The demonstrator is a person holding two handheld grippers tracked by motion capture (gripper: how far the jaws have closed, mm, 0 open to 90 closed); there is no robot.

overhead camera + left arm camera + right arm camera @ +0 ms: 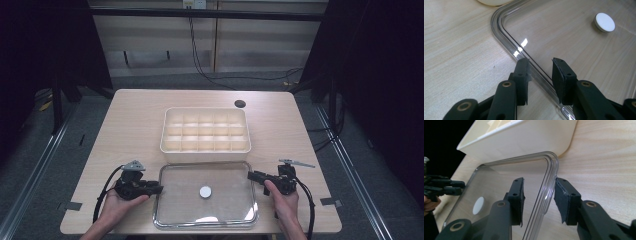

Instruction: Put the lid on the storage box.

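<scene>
Clear lid (220, 200), rounded corners, stepped rim, white round knob (205, 192) at middle, lies flat at near edge of table (135, 120), just near of cream divided box (205, 131). Left gripper (156, 189) straddles lid's left rim, right gripper (252, 175) its right rim; jaws apart, gap to rim both sides. Right gripper view shows box wall rising just behind lid's far corner (551, 157). Bare wood left, right, far.

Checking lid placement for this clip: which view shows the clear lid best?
The high view: the whole clear lid lies flat on the table in front of the box, white knob at its middle. The left gripper view gives one rim stretch and corner; the right gripper view gives the opposite edge, seen obliquely.
</scene>
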